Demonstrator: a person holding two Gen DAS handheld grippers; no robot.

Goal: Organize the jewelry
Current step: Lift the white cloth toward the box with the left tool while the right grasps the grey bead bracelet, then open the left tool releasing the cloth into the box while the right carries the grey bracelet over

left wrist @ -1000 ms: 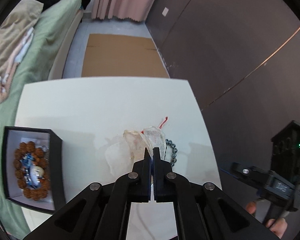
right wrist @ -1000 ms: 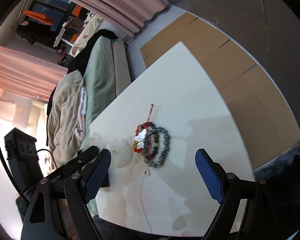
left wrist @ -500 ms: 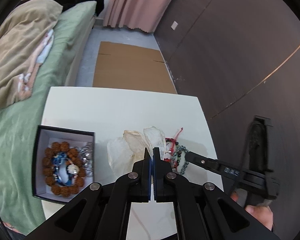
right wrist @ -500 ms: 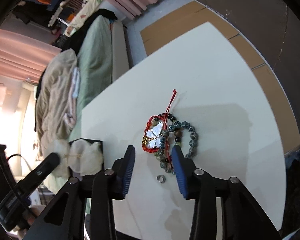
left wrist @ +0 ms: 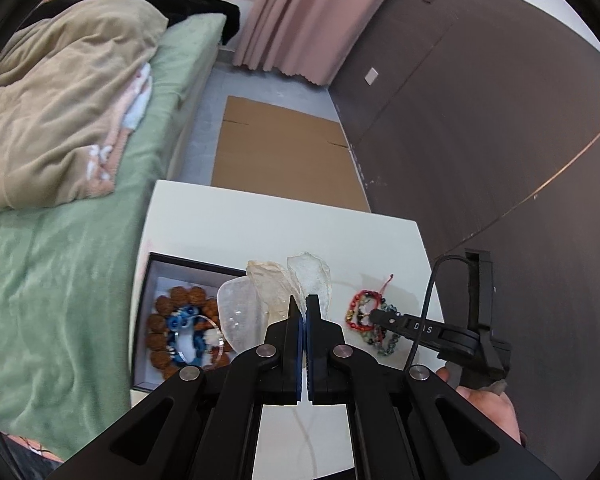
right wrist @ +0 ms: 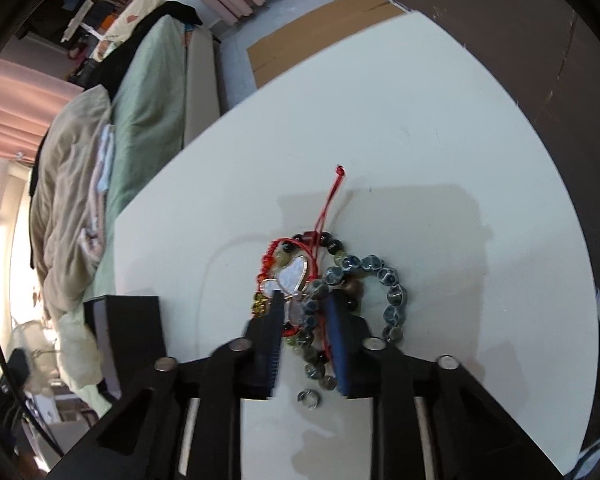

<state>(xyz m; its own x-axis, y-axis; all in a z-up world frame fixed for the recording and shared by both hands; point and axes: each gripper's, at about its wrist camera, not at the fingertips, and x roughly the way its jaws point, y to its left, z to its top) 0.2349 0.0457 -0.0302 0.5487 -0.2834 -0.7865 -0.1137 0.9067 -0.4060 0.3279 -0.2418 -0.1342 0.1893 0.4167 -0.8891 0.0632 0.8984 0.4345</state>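
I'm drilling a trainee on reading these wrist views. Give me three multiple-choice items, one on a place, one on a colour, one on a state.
1. Where does the box stand on the table?
A. beside the bed
B. beside the dark wall
C. on the cardboard

2. What colour is the cord of the bracelet with the butterfly charm?
A. blue
B. red
C. white

3. How is the right gripper?
A. wide open above the table
B. closed around the bracelets
C. holding the plastic bags

Key: 1 A, the box sits at the table's bed-side edge. 2 B, red cord trails up from it. 3 B, its fingers have just closed with the beads between them.
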